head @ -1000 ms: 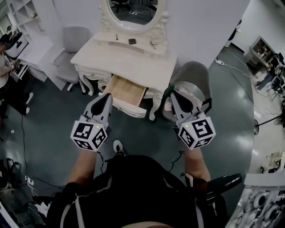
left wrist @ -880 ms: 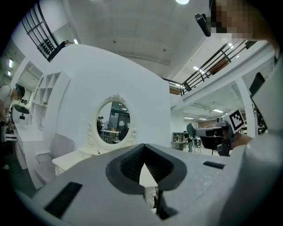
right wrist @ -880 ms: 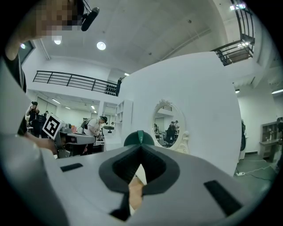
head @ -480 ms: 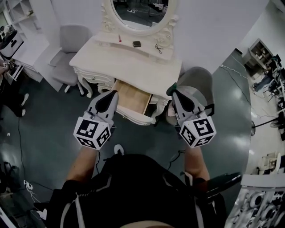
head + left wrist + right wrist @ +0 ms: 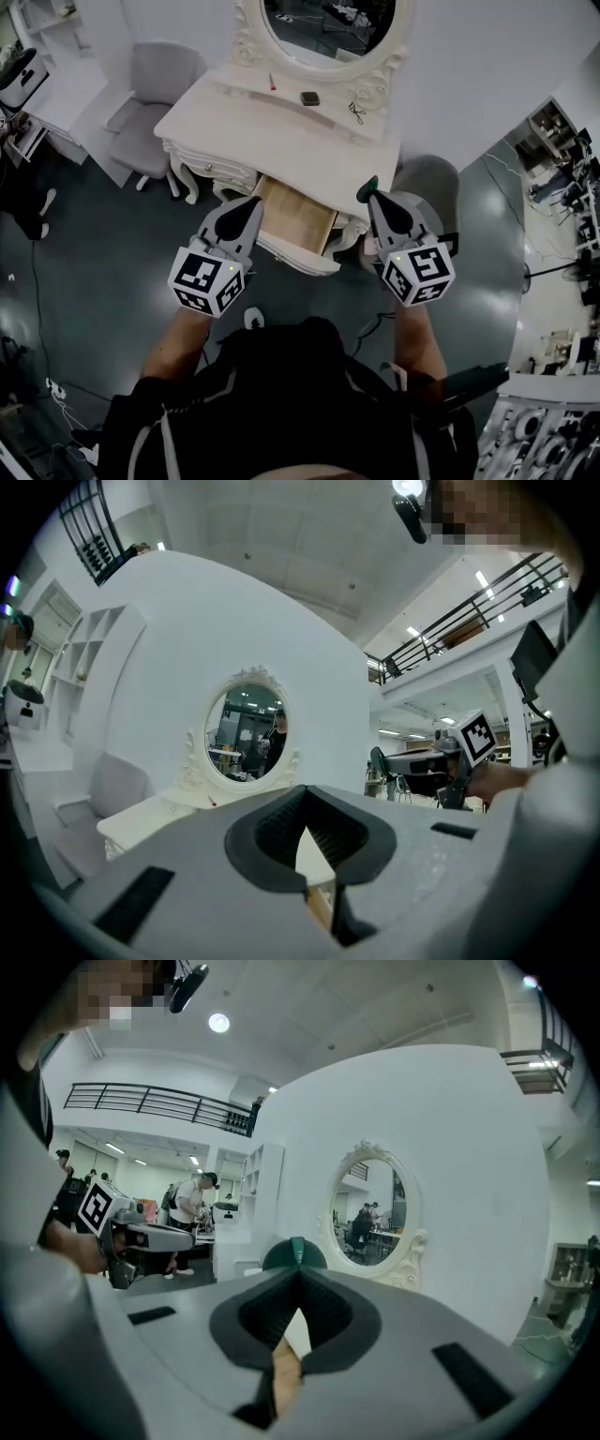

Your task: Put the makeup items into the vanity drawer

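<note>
- Makeup items lie on the raised back ledge of the white vanity (image 5: 281, 141), under the oval mirror (image 5: 333, 28). From the left they are a red stick (image 5: 272, 82), a dark compact (image 5: 309, 97) and a small metal tool (image 5: 357, 112).
- A grey chair (image 5: 155, 98) stands beside the vanity's left end.
- The left gripper (image 5: 255, 202) has its jaws together at the tips with nothing between them. In the head view its tip sits at the left edge of the drawer.
- The drawer (image 5: 292, 214) is pulled out, showing its wooden floor.
- The right gripper (image 5: 372, 195) is closed, with a small dark-green item (image 5: 368, 185) pinched at its tips, just right of the drawer.
- A grey stool (image 5: 431, 183) stands behind it.
</note>
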Demonstrator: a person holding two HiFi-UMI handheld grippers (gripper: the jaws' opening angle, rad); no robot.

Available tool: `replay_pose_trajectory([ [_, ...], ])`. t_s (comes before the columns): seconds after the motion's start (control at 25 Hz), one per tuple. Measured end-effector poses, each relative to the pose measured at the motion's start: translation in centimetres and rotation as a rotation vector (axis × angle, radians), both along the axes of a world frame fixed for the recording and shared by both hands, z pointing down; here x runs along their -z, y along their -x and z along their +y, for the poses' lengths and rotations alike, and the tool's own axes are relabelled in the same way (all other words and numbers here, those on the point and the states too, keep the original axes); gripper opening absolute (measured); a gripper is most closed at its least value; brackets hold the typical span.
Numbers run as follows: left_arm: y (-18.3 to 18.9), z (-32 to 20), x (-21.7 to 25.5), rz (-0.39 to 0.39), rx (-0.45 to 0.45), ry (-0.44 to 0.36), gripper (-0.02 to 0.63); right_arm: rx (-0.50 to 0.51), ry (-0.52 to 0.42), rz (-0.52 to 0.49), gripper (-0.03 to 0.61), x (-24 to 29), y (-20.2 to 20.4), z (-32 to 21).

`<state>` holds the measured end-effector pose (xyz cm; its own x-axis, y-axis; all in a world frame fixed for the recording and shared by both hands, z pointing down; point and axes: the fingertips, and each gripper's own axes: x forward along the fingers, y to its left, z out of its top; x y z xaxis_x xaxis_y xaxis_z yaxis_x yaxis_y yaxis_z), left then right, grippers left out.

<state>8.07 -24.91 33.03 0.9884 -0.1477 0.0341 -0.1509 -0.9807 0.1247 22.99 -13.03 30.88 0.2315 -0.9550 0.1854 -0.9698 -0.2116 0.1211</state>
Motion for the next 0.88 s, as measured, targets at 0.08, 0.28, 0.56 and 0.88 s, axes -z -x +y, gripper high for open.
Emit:
replay_pose_trajectory([
  [0.08, -0.3, -1.2, -0.8, 0.012, 0.031, 0.018, 0.003, 0.015, 0.026, 0.003, 0.005, -0.9, -0.6, -1.6],
  [0.28, -1.3, -3.5, -2.6, -0.007, 0.103, 0.039, 0.003, 0.075, 0.092, -0.006, 0.005, -4.2, -2.8, -5.3],
  [0.56, -2.4, -5.3, -5.3, -0.07, 0.24, 0.07, 0.003, 0.172, 0.177, -0.022, 0.005, -8.6, -6.4, -9.7],
  [0.88, -3.4, -5.8, -7.4, -0.132, 0.366, 0.045, 0.003, 0.316, 0.3, -0.009, 0.005, -14.8, -9.0, -14.3],
])
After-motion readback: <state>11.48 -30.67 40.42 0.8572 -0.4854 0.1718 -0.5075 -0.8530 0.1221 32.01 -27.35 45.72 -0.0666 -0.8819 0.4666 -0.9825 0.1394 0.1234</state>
